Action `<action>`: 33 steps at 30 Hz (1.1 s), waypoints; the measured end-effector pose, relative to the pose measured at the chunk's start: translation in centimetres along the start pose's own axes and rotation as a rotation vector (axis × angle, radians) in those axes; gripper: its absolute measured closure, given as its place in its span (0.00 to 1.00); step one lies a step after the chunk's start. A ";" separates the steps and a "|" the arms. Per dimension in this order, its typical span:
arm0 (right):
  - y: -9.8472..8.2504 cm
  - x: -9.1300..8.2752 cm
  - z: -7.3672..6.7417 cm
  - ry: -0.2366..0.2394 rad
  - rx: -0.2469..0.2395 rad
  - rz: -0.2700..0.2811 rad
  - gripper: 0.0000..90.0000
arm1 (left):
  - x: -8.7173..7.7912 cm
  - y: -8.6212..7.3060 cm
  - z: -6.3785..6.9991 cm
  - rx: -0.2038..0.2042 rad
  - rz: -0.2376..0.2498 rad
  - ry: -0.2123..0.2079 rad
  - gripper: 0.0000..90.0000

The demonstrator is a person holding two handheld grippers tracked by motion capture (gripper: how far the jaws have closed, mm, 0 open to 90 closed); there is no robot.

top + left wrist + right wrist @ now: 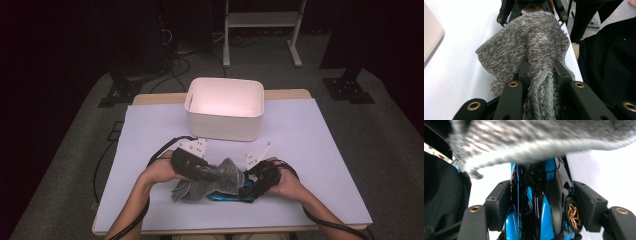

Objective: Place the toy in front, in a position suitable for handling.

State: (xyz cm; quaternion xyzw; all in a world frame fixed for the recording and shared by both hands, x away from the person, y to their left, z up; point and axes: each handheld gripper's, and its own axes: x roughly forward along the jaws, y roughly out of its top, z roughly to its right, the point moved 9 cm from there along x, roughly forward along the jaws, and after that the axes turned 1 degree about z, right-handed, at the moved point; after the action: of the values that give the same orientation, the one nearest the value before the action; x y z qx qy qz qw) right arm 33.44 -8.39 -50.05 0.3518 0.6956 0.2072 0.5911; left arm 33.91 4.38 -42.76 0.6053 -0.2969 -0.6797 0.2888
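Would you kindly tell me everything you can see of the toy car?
The toy car is glossy black and blue plastic with a gold-spoked wheel. It lies on the white table cover near the front edge, between the right gripper's jaws; whether the pads press on it is unclear. The grey cloth, held by the left gripper, drapes over its far end.

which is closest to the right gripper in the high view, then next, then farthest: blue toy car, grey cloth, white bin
1. blue toy car: between the jaws of the right gripper, low on the table.
2. grey cloth: just to its left, draped over the car.
3. white bin: farthest, at the table's back.
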 end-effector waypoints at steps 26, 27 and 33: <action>-1.9 -1.1 0.8 -0.104 -0.026 -0.033 0.22 | 5.2 -0.6 -1.3 0.022 -0.103 -0.025 0.82; -2.0 -0.9 0.8 -0.104 -0.028 -0.037 0.22 | 5.5 -0.2 -1.3 0.033 -0.103 -0.029 0.81; -2.3 -0.2 0.7 -0.113 -0.041 -0.046 0.21 | 7.5 1.6 -1.6 0.066 -0.108 -0.042 0.82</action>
State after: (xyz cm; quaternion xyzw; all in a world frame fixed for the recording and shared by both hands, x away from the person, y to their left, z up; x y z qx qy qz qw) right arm 33.58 -10.13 -51.69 0.3346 0.6648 0.1877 0.6410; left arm 34.84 -2.44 -46.56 0.6150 -0.2921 -0.6968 0.2254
